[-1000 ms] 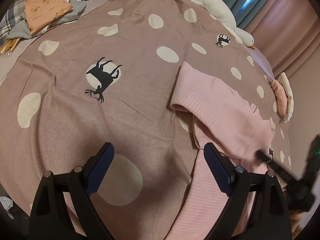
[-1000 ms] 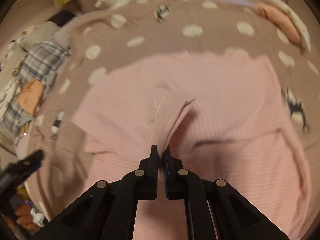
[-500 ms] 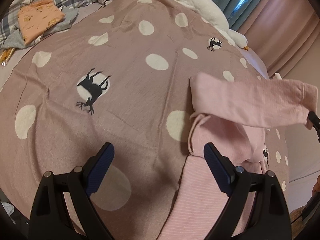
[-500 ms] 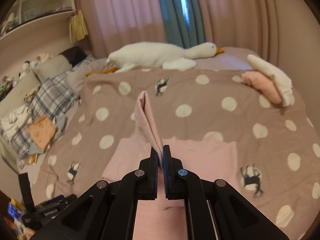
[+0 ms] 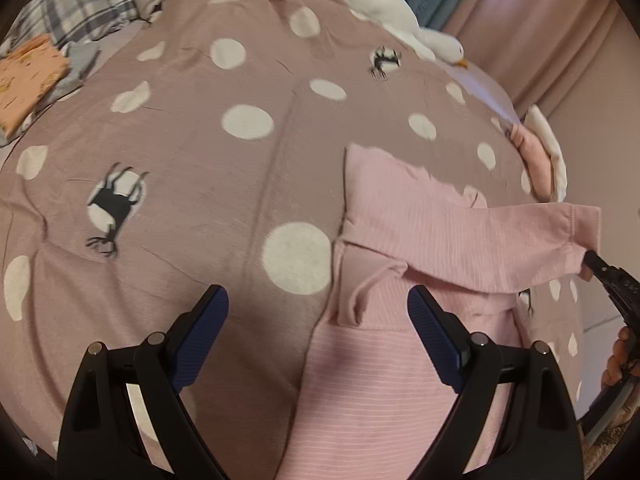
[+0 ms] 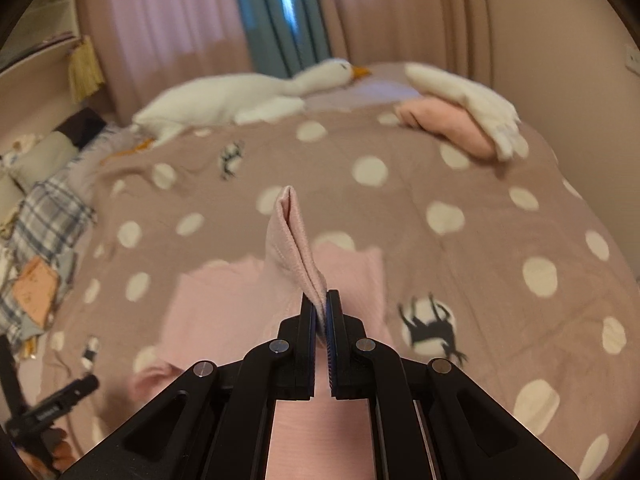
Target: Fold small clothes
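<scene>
Bed w/ dotted mauve duvet (image 5: 248, 184); my left gripper (image 5: 318, 326) hovers w/ fingers spread wide, nothing between; pink top (image 5: 400, 380) lies flat to its right; my right gripper (image 6: 321, 308) pinches the sleeve cuff (image 6: 294, 240), lifted off the bed.

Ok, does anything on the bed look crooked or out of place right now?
Only the pink top: its sleeve is lifted off the bedspread, pinched in the shut right gripper, so the garment lies lopsided. The left gripper is open and empty.
</scene>
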Motion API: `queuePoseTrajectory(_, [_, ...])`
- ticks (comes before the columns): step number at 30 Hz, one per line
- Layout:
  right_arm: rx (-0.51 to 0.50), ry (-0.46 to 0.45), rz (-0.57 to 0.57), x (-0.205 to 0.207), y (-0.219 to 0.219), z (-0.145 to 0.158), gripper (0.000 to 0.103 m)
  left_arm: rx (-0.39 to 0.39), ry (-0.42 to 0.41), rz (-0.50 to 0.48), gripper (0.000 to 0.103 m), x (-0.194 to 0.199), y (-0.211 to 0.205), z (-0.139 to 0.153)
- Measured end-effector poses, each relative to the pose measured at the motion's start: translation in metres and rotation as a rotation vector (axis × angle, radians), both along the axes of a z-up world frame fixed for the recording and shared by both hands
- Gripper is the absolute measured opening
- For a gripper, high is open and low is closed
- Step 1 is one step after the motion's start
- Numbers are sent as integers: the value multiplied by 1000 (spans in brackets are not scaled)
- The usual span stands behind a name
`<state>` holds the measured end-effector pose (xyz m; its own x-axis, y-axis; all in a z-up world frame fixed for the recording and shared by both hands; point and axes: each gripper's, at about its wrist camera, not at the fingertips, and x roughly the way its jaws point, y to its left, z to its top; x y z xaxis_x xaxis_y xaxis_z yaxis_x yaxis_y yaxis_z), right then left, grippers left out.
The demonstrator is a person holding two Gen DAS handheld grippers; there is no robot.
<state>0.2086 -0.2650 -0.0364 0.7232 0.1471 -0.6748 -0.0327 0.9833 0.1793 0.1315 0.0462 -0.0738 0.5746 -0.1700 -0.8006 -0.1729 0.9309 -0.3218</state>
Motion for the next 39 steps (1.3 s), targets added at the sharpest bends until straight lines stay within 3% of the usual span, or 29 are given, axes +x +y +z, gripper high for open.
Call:
queuePoseTrajectory(7, [14, 129, -73, 16, -31, -55, 6, 25, 55, -42, 91, 8, -18, -16])
queuePoseTrajectory(18, [60, 269, -100, 30, -52, -113, 6, 56, 124, -67, 91, 3, -28, -38])
queuePoseTrajectory(23, [33, 281, -112, 29, -52, -121, 6, 59, 148, -52, 91, -4, -22, -46])
queuePoseTrajectory(32, [-8, 269, -120, 15, -53, -107, 6, 44, 134, -74, 91, -23, -20, -40])
queuePoseTrajectory(35, [-6, 233, -105, -1, -54, -92, 20, 28, 122, -95, 91, -30, -22, -36])
queuePoseTrajectory(37, [4, 197, -99, -16, -57, -81, 45, 14, 111, -112, 91, -37, -24, -33])
queuePoseTrajectory(39, [21, 162, -95, -32, -60, -71, 57, 4, 106, -127, 91, -45, -27, -32])
